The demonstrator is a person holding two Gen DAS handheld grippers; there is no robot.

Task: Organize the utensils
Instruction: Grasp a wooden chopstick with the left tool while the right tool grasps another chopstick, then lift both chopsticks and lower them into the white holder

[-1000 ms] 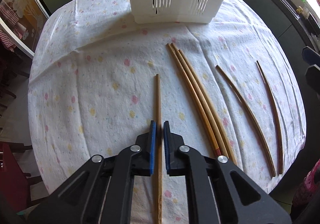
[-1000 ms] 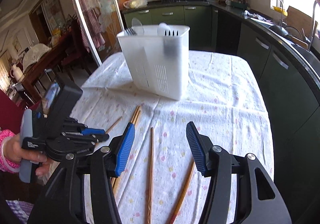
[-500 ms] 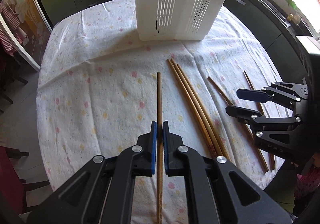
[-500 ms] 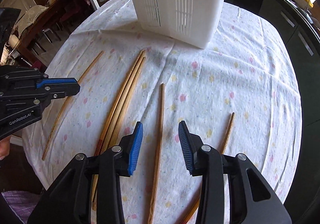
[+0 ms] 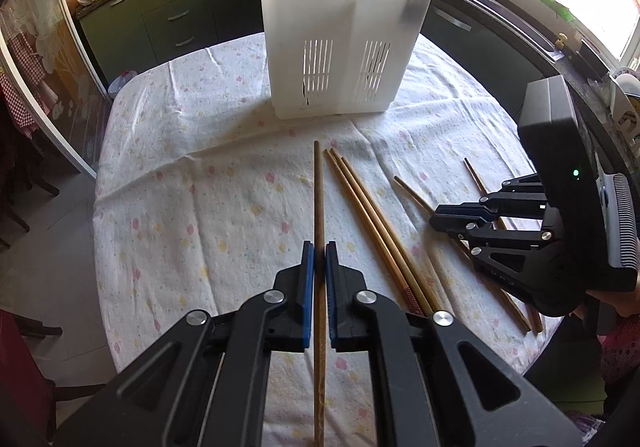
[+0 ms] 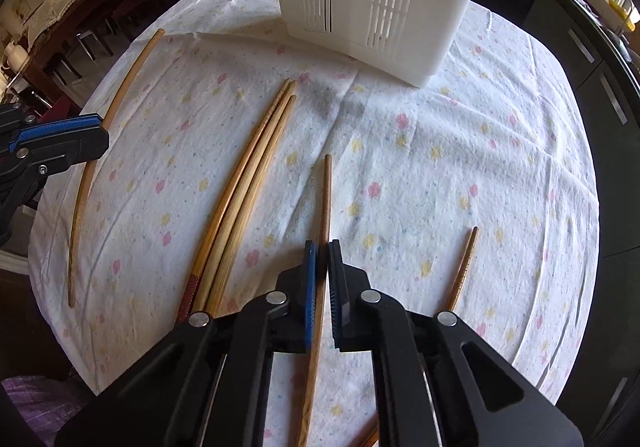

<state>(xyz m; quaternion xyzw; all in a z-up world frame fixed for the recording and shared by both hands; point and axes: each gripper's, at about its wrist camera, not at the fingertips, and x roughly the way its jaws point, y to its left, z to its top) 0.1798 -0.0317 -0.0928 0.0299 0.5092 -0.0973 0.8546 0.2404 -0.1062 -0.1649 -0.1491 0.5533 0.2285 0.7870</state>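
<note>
A floral tablecloth [image 5: 192, 183] bears a white slotted utensil caddy [image 5: 340, 47]. Before it lie loose chopsticks [image 6: 244, 183]. Each gripper, left [image 5: 319, 259] and right [image 6: 323, 259], is clamped on one chopstick [image 5: 319, 187], likely bound for the caddy.

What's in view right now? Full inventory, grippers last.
utensil caddy: 1, white slotted plastic, far end of table, utensils standing inside
chopstick held by left gripper: 1, light brown wood, pointing toward the caddy
chopstick held by right gripper: 1, reddish-brown wood
bundled chopsticks: 3, tan wood, one with a red patterned end, lying side by side mid-table
loose chopstick: 1, brown, ridged tip, alone to the right of the right gripper
tablecloth: 1, white with pink and yellow flowers, covering the table
kitchen cabinets: dark green, background
left gripper: black, blue pads, shut on a chopstick
right gripper: black, blue pads, just closed on a chopstick
</note>
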